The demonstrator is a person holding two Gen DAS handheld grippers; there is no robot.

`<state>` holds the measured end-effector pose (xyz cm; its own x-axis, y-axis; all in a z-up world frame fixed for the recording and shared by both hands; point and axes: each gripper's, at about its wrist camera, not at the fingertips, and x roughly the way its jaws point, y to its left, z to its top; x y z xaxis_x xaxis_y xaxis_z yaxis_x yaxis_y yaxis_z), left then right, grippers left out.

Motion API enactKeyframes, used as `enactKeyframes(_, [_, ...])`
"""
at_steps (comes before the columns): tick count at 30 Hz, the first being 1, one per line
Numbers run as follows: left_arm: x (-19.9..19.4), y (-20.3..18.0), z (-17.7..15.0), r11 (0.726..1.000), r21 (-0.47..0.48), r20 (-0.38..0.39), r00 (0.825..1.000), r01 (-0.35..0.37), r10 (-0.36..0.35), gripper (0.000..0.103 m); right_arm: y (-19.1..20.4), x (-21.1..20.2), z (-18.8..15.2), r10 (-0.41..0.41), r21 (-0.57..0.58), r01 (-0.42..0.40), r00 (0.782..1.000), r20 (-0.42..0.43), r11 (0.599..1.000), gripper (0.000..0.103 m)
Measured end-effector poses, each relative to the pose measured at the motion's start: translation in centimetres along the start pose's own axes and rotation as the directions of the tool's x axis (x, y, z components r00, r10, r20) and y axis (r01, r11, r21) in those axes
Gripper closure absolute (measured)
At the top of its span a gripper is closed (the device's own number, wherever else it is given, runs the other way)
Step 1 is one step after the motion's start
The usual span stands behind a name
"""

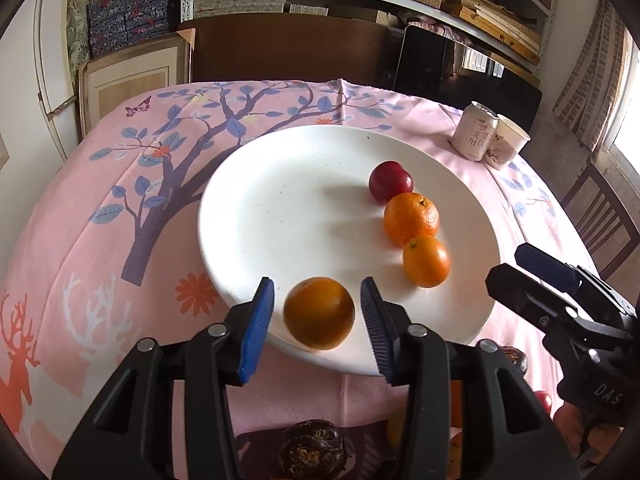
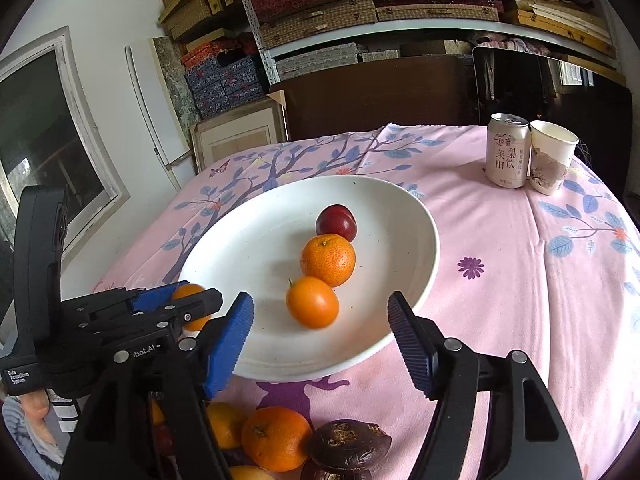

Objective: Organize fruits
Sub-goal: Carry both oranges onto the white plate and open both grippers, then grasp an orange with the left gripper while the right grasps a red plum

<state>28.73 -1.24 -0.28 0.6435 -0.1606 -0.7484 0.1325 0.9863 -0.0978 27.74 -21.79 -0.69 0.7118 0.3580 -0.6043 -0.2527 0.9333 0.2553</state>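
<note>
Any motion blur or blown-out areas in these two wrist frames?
Left wrist view: the orange between the left hand-held gripper pads is smeared by motion; the window at the right edge is blown out. Right wrist view: fruit on the white plate is sharp, with soft shadows falling leftward; fisheye bends the shelves.

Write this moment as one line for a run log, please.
plate: plum, two oranges | left gripper: open around third orange, pads clear | right gripper: open, empty

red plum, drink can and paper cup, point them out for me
red plum [image 2: 336, 222], right wrist view, middle of its skin
drink can [image 2: 507, 152], right wrist view, printed side
paper cup [image 2: 551, 160], right wrist view, outer wall
</note>
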Motion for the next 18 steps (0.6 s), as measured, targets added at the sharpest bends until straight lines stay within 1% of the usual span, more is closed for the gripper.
enactKeyframes(2, [-0.6,0.1,-0.1,1.000,0.004,0.021,1.000,-0.011,0.011,0.053,-0.2,-0.3,-0.2,0.001,0.007,-0.001,1.000,0.002,1.000,0.033])
enactKeyframes(5, [-1.8,0.4,-0.4,1.000,0.007,0.045,0.999,-0.003,0.003,0.049,-0.4,-1.0,-0.7,-0.019,0.008,0.019,1.000,0.017,1.000,0.033])
enactKeyframes(7, [-2.6,0.7,-0.9,1.000,0.013,0.064,0.998,-0.021,0.020,0.047,-0.6,-1.3,-1.0,-0.032,0.010,0.032,0.999,0.023,0.999,0.033])
enactKeyframes(10, [-3.8,1.7,-1.7,0.999,-0.013,0.079,0.996,-0.045,0.046,0.047,-1.0,-2.2,-1.7,-0.019,0.033,0.018,0.999,0.032,0.999,0.033])
enactKeyframes(12, [-4.7,2.7,-2.5,0.998,-0.049,0.083,0.995,-0.043,0.047,0.047,-1.0,-3.2,-2.1,-0.017,0.036,0.015,0.999,0.048,0.999,0.033])
enactKeyframes(15, [-5.7,3.8,-4.4,0.996,-0.071,0.064,0.996,-0.059,0.064,0.047,-1.1,-5.0,-2.8,-0.049,0.026,0.047,0.995,0.085,0.999,0.033])
enactKeyframes(17, [-5.9,4.2,-5.9,0.994,-0.067,0.029,0.996,-0.087,0.089,0.047,-1.5,-6.0,-3.4,-0.044,0.045,0.040,0.995,0.086,0.998,0.030])
enactKeyframes(18, [-6.0,4.4,-6.7,0.994,-0.070,0.014,0.996,-0.085,0.086,0.047,-1.7,-6.4,-3.8,-0.043,0.056,0.038,0.995,0.088,0.998,0.030])
